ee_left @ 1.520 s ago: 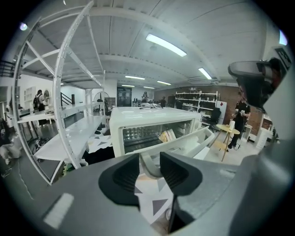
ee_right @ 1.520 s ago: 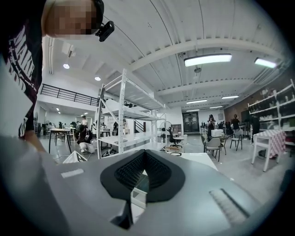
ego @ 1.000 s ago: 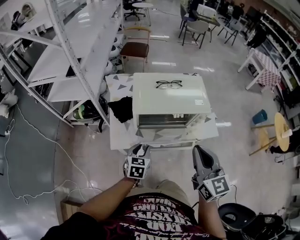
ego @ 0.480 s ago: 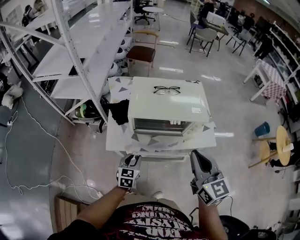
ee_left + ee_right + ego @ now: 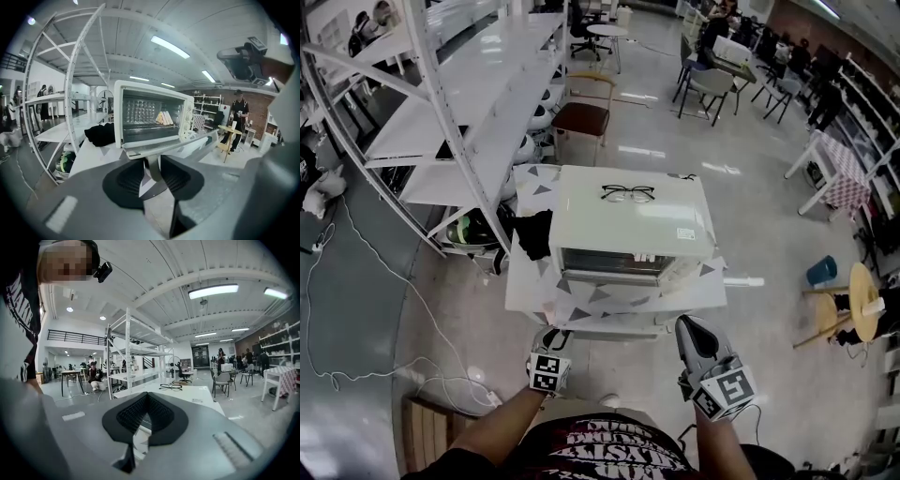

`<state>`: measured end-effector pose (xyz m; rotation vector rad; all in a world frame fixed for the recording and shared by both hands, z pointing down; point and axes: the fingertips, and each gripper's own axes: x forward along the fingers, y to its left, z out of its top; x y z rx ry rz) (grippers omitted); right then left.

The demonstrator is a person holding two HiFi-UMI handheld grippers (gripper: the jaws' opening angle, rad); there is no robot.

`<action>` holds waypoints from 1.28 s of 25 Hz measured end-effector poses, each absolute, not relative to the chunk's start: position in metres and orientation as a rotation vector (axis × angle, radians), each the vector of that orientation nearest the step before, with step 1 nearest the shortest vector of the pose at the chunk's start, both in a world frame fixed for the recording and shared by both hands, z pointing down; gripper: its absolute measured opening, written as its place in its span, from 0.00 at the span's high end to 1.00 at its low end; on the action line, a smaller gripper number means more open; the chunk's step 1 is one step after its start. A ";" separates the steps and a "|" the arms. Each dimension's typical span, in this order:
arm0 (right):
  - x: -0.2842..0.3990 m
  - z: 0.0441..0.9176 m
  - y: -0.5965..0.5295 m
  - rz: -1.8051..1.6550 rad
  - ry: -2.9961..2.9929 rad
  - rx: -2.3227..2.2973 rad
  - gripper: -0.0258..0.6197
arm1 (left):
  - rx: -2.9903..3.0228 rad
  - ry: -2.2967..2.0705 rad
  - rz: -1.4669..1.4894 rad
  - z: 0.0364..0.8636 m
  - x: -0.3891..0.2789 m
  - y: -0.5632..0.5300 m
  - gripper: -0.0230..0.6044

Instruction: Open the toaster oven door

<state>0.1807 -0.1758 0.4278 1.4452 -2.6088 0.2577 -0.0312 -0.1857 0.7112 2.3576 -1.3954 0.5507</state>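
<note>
A white toaster oven [image 5: 630, 217] stands on a small table with a triangle-patterned cover [image 5: 581, 302], and black glasses [image 5: 627, 193] lie on its roof. In the left gripper view the oven [image 5: 154, 117] faces me with its rack and back wall plainly visible. A flat slab [image 5: 159, 146] juts out under its mouth; whether that is the door lying open I cannot tell. My left gripper [image 5: 551, 345] [image 5: 152, 161] hangs below the table's front edge, jaws slightly apart and empty. Just right of it my right gripper [image 5: 697, 339] [image 5: 146, 397] is shut and empty.
A black cloth [image 5: 532, 234] lies on the table left of the oven. A tall white shelving rack [image 5: 441, 112] stands at the left and a chair [image 5: 581, 105] behind the table. Cables [image 5: 356, 281] trail on the floor. At the right are a round wooden stand [image 5: 861, 302] and a blue bucket [image 5: 820, 270].
Both grippers have drawn back toward my body, the left one farther and lower. The oven and table sit a little farther from me; nothing on them has moved.
</note>
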 end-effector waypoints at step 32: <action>0.154 0.449 -0.163 0.275 -2.552 1.356 0.92 | 2.335 -1.334 0.583 0.806 -0.035 -0.156 0.77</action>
